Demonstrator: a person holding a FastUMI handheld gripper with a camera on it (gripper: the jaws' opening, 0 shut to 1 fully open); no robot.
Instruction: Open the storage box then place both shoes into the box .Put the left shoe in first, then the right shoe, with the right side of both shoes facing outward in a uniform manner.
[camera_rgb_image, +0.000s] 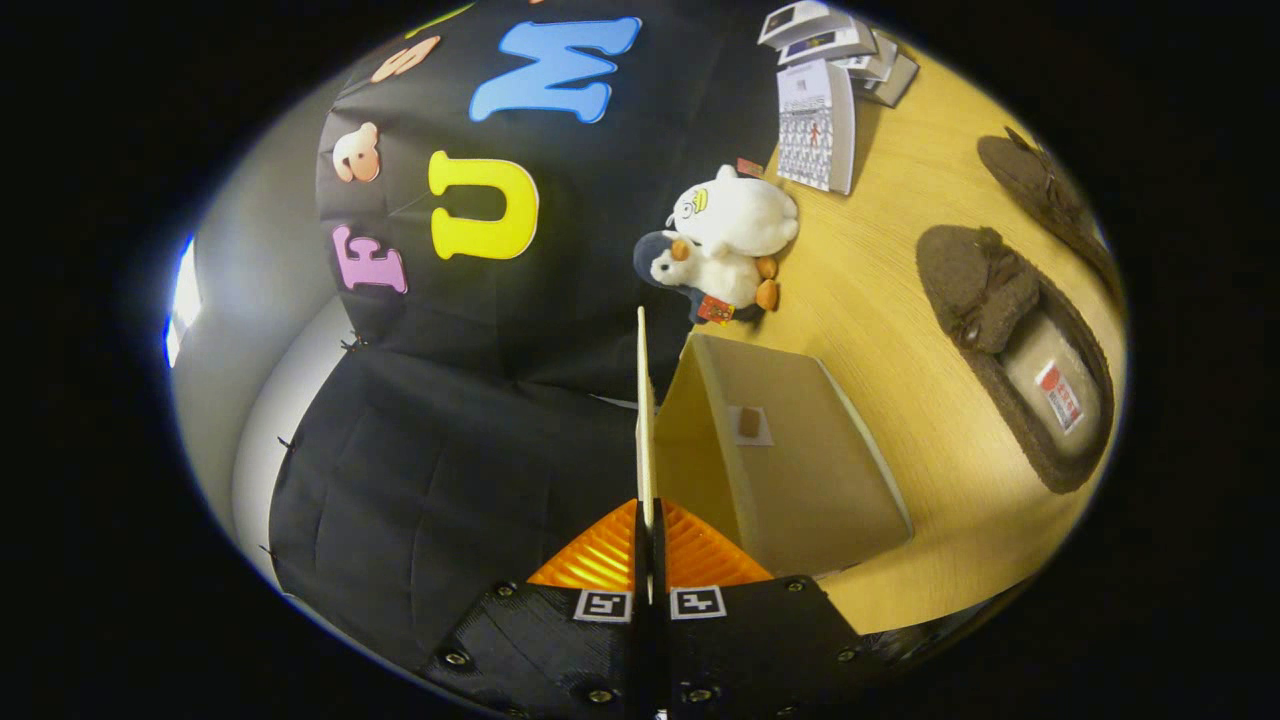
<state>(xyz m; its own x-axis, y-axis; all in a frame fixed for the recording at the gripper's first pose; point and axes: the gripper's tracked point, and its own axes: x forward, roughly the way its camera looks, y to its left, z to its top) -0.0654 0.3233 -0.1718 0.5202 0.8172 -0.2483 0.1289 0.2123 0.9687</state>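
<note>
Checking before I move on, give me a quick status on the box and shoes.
Gripper shut on the box lid, lid held edge-on. Storage box open. Both shoes on the table beyond it, neither in. Nothing between box and shoes.

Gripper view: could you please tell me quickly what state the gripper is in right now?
Gripper: shut on the thin cream lid of the open cream storage box.

Recording booth, cloth wall (450, 450), wooden tabletop (900, 330)

Cream storage box (790, 470); brown shoes (1010, 350); white plush toys (735, 215); yellow wood-grain table (900, 230).
</note>
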